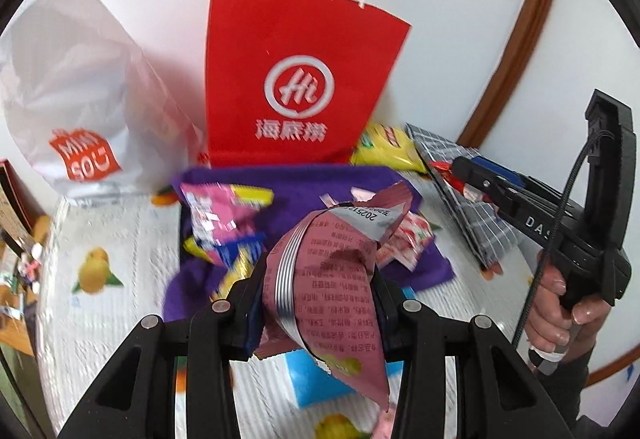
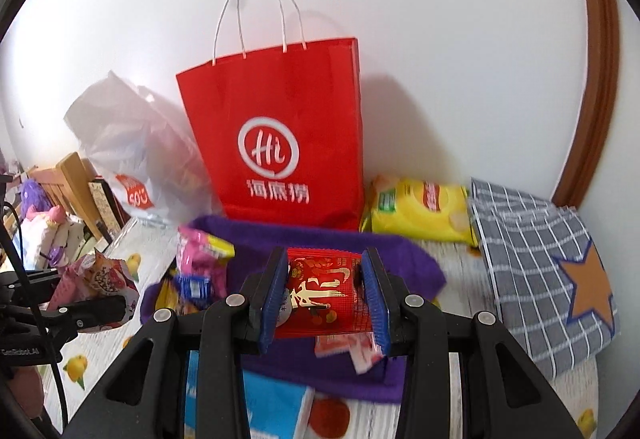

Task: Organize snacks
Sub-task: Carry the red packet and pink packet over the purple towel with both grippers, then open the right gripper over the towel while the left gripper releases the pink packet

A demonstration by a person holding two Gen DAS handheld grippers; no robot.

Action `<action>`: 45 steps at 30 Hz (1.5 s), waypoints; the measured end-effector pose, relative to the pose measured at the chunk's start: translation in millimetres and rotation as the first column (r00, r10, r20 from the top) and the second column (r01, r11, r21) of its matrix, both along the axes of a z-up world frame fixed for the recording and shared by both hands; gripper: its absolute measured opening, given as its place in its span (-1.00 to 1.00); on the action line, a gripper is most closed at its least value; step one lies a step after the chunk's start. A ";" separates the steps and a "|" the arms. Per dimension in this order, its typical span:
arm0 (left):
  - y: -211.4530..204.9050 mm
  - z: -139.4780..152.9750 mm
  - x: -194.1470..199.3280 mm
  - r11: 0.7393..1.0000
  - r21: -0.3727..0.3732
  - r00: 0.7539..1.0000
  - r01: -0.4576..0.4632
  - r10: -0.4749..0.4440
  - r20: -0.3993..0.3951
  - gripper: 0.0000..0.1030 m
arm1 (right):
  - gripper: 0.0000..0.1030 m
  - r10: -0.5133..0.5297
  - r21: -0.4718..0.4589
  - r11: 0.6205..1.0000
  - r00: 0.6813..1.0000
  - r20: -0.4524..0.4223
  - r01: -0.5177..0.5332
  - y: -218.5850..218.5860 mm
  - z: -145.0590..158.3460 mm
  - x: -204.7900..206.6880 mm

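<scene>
My left gripper [image 1: 320, 291] is shut on a crumpled pink snack packet [image 1: 332, 279] printed with small text, held above the table. In the right wrist view the same left gripper [image 2: 120, 309] shows at the left edge with that pink packet [image 2: 102, 279]. My right gripper [image 2: 324, 299] is shut on a red snack packet [image 2: 320, 295] with gold lettering between its blue pads. From the left wrist view the right gripper [image 1: 452, 169] is at the right, a red packet [image 1: 456, 179] at its tip. Under both lies a purple cloth [image 2: 320, 239] with several small snack packets [image 1: 216, 215].
A red paper bag [image 2: 280, 143] with white handles stands against the wall behind the cloth. A white plastic bag [image 1: 76, 111] is left of it. A yellow chip bag [image 2: 420, 211] and a grey checked bag [image 2: 536, 251] with an orange star lie to the right. A blue box [image 2: 272, 411] sits near.
</scene>
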State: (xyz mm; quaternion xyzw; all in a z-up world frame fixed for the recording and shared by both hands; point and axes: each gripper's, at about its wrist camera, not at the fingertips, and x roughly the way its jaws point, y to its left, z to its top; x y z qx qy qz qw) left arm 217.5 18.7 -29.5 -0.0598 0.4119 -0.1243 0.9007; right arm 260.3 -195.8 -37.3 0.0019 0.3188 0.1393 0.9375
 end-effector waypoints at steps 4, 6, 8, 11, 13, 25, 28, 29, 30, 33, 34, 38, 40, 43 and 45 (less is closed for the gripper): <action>3.5 4.1 19.4 1.000 0.000 1.000 -0.015 0.015 0.012 -0.22 | -0.26 0.006 0.006 1.000 1.000 0.004 -0.006 5.3 2.1 14.9; 3.8 4.7 26.5 1.000 0.001 1.000 -0.024 0.024 0.015 -0.22 | -0.26 0.009 0.014 1.000 1.000 0.010 -0.009 7.0 2.8 20.8; 4.0 4.4 36.3 0.999 0.011 0.999 -0.037 0.037 0.022 -0.22 | -0.26 0.012 0.023 1.000 1.000 0.019 -0.012 7.8 2.4 25.3; 4.2 1.1 46.7 0.999 0.017 0.999 -0.049 0.049 0.022 -0.22 | -0.26 0.010 0.035 0.999 1.000 0.026 -0.011 7.4 -3.6 31.1; 4.8 -0.8 55.5 0.999 0.013 0.999 -0.051 0.051 0.016 -0.22 | -0.26 0.008 0.049 0.999 1.000 0.013 -0.008 6.3 -10.1 35.8; 17.0 -19.5 105.8 0.997 0.018 0.997 -0.076 0.077 -0.025 -0.22 | -0.26 0.007 0.005 1.000 0.999 -0.052 -0.006 -5.7 -34.8 57.8; 24.5 -26.6 110.1 0.995 0.012 0.994 -0.097 0.098 -0.049 -0.22 | -0.26 0.002 0.001 1.000 0.998 -0.068 -0.001 -9.3 -41.4 62.4; 26.7 -27.7 111.1 0.995 0.007 0.993 -0.102 0.102 -0.052 -0.22 | -0.26 0.006 -0.002 1.000 0.997 -0.077 -0.006 -9.0 -44.1 63.9; 27.9 -28.3 111.6 0.994 0.006 0.993 -0.106 0.106 -0.054 -0.22 | -0.26 0.004 -0.007 1.000 0.997 -0.080 -0.005 -8.7 -45.9 65.0; 30.1 -29.4 112.6 0.994 0.008 0.992 -0.108 0.108 -0.060 -0.22 | -0.26 0.011 -0.011 1.000 0.995 -0.098 -0.012 -7.0 -52.5 68.5; 30.4 -29.6 112.9 0.994 0.010 0.992 -0.108 0.109 -0.061 -0.22 | -0.26 0.014 -0.009 1.000 0.995 -0.103 -0.015 -6.3 -54.0 69.4; 32.0 -32.6 114.7 0.992 0.031 0.990 -0.120 0.122 -0.070 -0.22 | -0.26 0.023 -0.017 1.000 0.991 -0.132 -0.025 -1.3 -63.3 73.1; 32.1 -35.2 116.2 0.993 0.028 0.989 -0.119 0.121 -0.080 -0.22 | -0.26 0.030 -0.024 0.999 0.989 -0.143 -0.033 0.8 -66.9 75.4; 30.7 -38.9 117.8 0.993 0.033 0.989 -0.114 0.117 -0.090 -0.22 | -0.26 0.035 -0.035 0.999 0.987 -0.158 -0.041 2.9 -71.9 78.9; 29.9 -40.1 118.6 0.993 0.034 0.989 -0.111 0.114 -0.095 -0.22 | -0.26 0.038 -0.042 0.998 0.984 -0.173 -0.046 3.8 -75.4 81.5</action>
